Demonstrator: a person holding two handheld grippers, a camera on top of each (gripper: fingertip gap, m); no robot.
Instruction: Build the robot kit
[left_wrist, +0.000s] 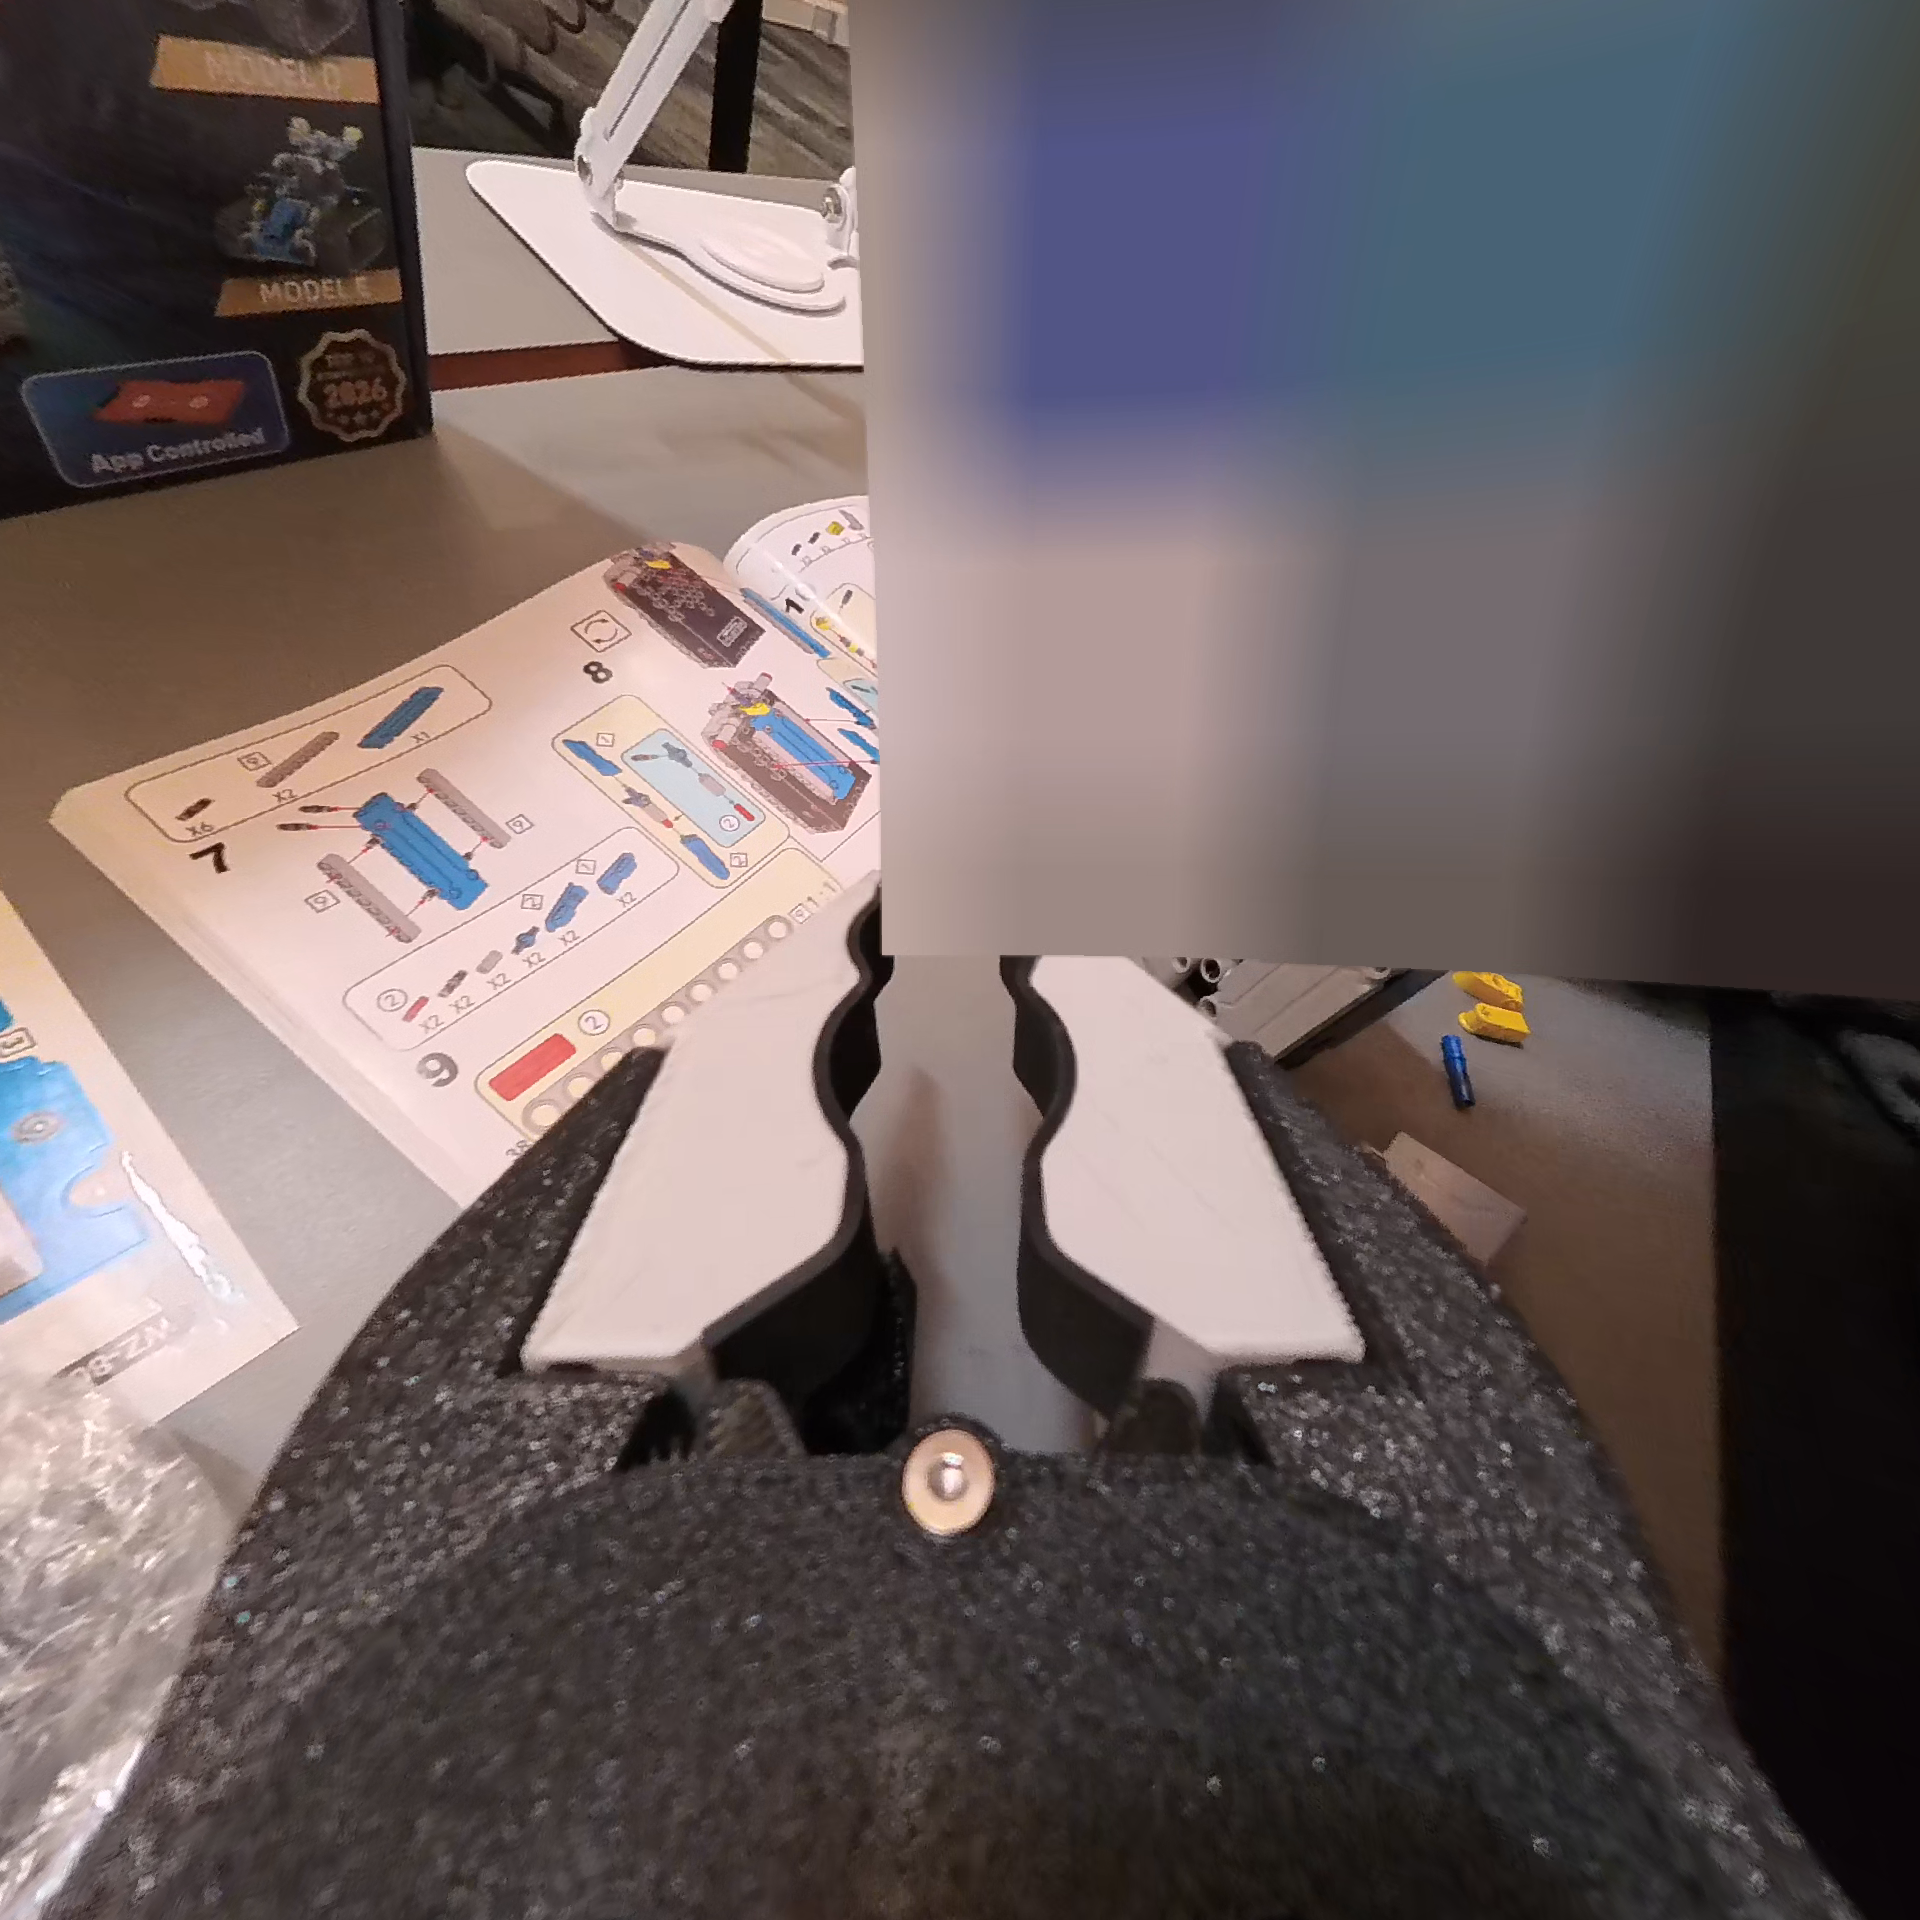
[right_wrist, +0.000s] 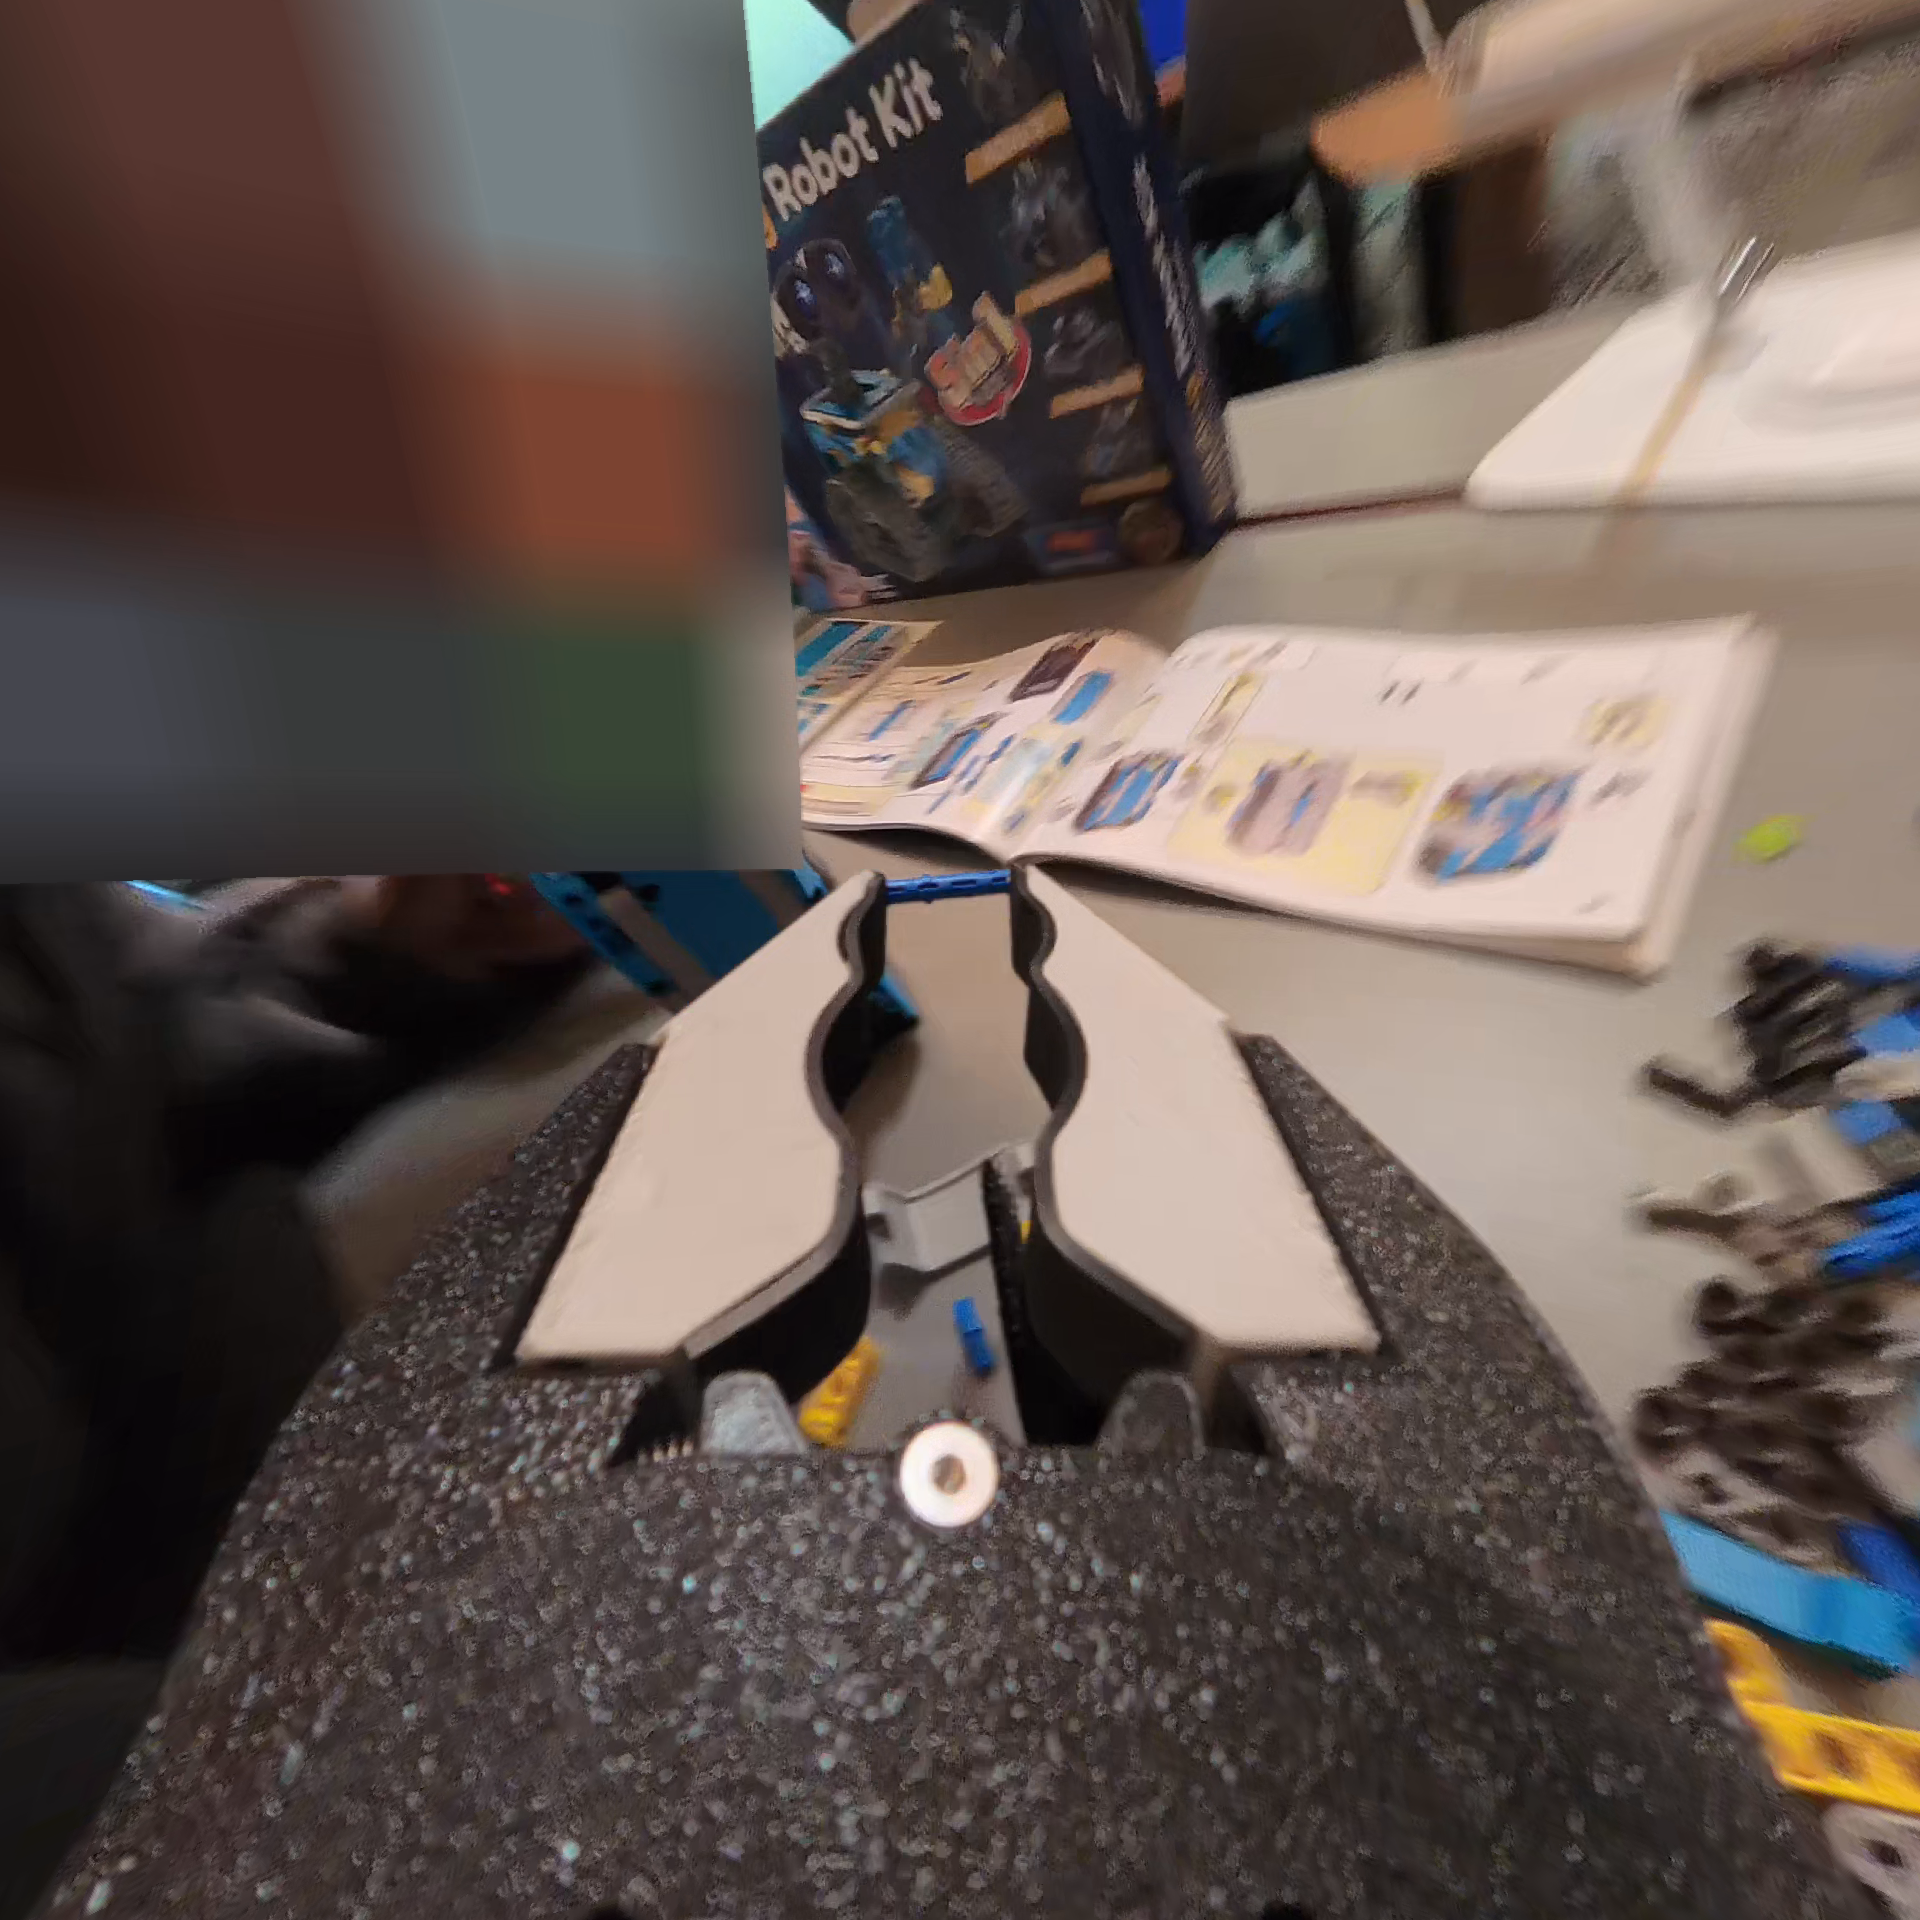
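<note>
My left gripper (left_wrist: 940, 971) hangs above the grey table (left_wrist: 582, 468), jaws apart with nothing between them; a blurred patch covers the space just past its fingertips. An open instruction booklet (left_wrist: 447, 831) lies to its left. My right gripper (right_wrist: 945, 899) is low over the table (right_wrist: 1351, 1091), jaws apart by a similar gap. A thin blue rod (right_wrist: 945, 884) shows across the gap right at its tips, beside a blue beam frame (right_wrist: 727, 914); I cannot tell whether they touch. A small blue piece (right_wrist: 971, 1332) and a yellow piece (right_wrist: 842, 1403) lie under the fingers.
A dark kit box (left_wrist: 208, 260) stands at the back left, also in the right wrist view (right_wrist: 987, 312). White stand base (left_wrist: 665, 260). Clear plastic bag (left_wrist: 73, 1558). Yellow pieces (left_wrist: 1491, 1008) and a blue pin (left_wrist: 1457, 1070). Booklet (right_wrist: 1351, 769). Blurred black, blue and yellow parts (right_wrist: 1808, 1351). Dark sleeve (right_wrist: 156, 1143).
</note>
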